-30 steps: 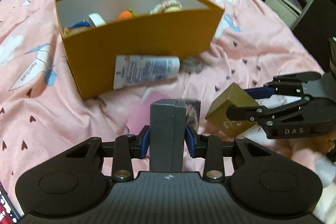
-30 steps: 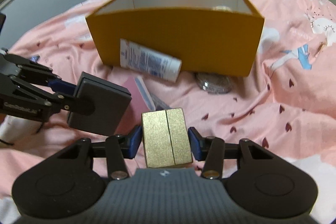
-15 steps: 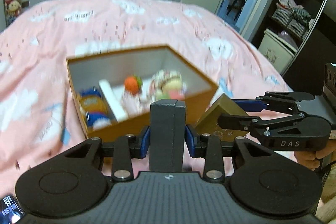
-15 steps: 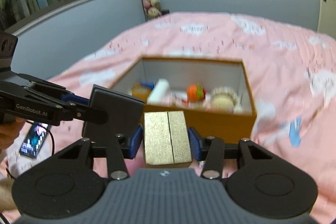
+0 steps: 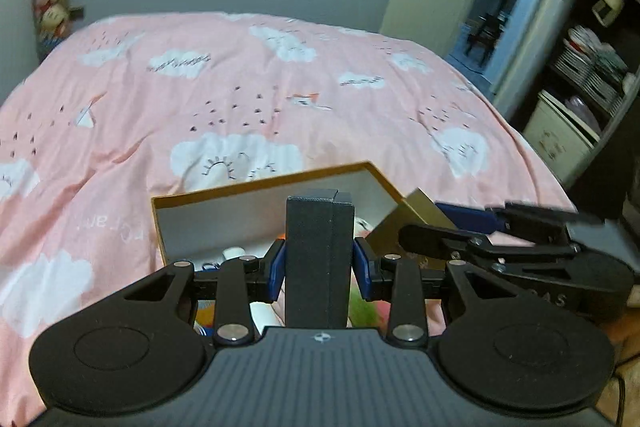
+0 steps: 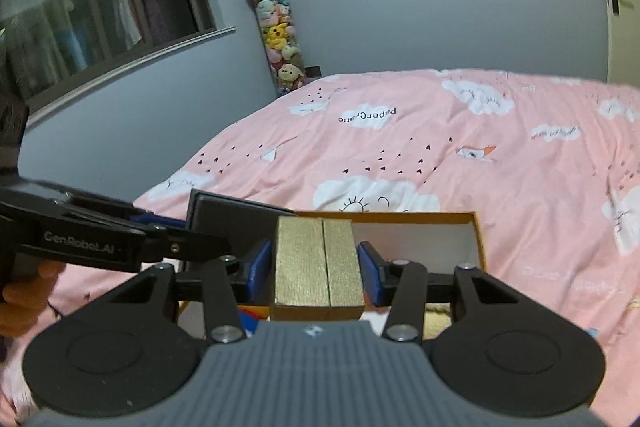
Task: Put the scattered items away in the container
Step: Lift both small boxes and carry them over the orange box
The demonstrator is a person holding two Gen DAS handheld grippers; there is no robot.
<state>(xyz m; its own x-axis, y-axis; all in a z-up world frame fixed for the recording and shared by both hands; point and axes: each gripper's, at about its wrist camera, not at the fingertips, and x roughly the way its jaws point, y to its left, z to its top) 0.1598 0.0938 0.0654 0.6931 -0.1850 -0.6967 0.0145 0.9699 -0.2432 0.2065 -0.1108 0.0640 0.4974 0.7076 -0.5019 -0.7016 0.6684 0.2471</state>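
Both claws are now raised over the open orange cardboard box (image 5: 256, 187), which stands on the pink bed (image 5: 240, 99). One second ago they were low, near the bed in front of the box, with a white tube and a round clear thing lying by its front wall; now the cameras look across the rim and far over the bed, so those things are out of view. The left claw (image 5: 320, 265) is closed on a dark grey box (image 5: 320, 259), held upright between its blue pads, and this box hangs above the near part of the container. The right claw (image 6: 318, 267) is closed on a gold box (image 6: 318, 263), also upright, near the right front corner of the container in the left view. Inside the container only small parts of other items show, white and orange, partly hidden by the claws. I judge that the carrying step is almost finished and both boxes can be let go into the container. The items in front of the container probably remain to be collected.
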